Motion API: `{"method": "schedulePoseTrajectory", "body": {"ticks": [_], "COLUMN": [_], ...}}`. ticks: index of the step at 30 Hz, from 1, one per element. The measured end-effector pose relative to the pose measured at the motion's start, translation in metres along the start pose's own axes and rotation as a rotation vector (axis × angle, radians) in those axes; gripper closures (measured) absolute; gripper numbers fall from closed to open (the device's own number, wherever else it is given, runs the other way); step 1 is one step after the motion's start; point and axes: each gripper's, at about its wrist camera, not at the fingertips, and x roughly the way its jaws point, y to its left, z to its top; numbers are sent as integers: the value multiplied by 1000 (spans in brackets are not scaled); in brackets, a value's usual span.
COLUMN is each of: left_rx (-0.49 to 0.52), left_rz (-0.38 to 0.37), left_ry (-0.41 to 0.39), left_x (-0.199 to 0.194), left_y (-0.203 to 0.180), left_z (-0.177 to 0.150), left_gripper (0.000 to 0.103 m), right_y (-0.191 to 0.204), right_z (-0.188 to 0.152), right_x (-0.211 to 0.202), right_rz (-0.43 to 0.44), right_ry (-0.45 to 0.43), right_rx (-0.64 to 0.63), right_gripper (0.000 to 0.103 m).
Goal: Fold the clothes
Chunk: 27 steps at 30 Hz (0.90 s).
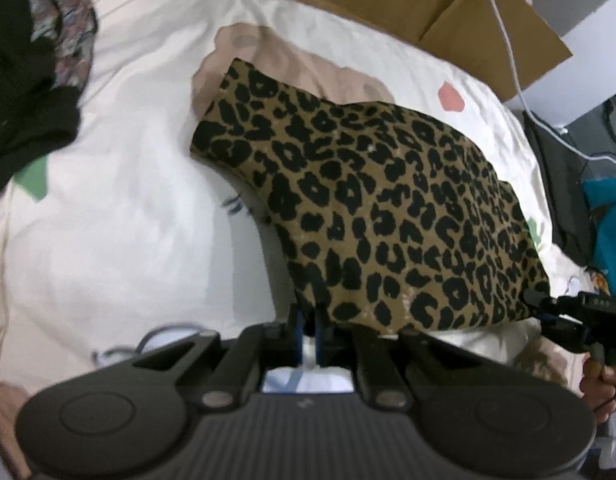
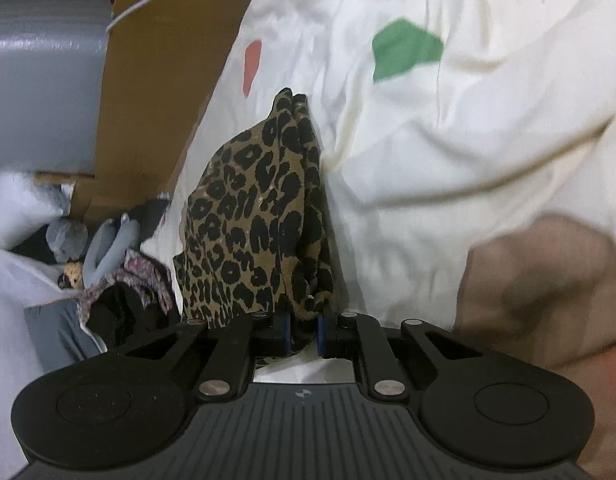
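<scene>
Because each tool holds only a small pinch of cloth at one near corner, the main risk is judged to be slippage: if either bite is shallow, the corner could be dropped and the layers could fall out of line. A second risk is uneven travel of the two hands, by which the near edge would be skewed and wrinkles set in. The bed sheet (image 1: 119, 208) could also be caught and dragged if the fingers dip too low.

The left tool (image 1: 308, 322) is seen closed on the near left corner of the leopard-print garment (image 1: 372, 208); the right tool (image 2: 303, 326) is likewise clamped on a bunched corner of it, where several layers are gathered between the blue pads.

The garment is spread across the white bed sheet as a broad, fairly flat panel, tan with black spots, its far end narrowing toward a cardboard box (image 1: 448, 4). It appears doubled, though the number of layers cannot be told. A pile of dark clothing (image 1: 23, 92) lies well apart at the left.
</scene>
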Motion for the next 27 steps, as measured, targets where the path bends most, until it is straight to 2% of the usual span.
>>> {"method": "schedulePoseTrajectory", "body": {"ticks": [7, 10, 15, 18, 27], "left_rx": [-32, -52, -53, -35, 13], "left_rz": [30, 26, 6, -26, -128], "left_ry": [61, 81, 128, 167, 217], "left_x": [-11, -9, 7, 16, 31], "left_y": [12, 10, -6, -17, -45], "left_z": [-26, -32, -34, -36, -32], "left_gripper": [98, 98, 98, 97, 97], "right_y": [9, 15, 25, 31, 59], "right_z": [-19, -18, -6, 6, 49], "right_x": [6, 5, -4, -9, -17], "right_rz": [-25, -31, -46, -61, -86], "right_ry": [88, 93, 61, 31, -38], "right_rx": [-74, -106, -157, -181, -234], "right_gripper": [93, 93, 94, 94, 95]}}
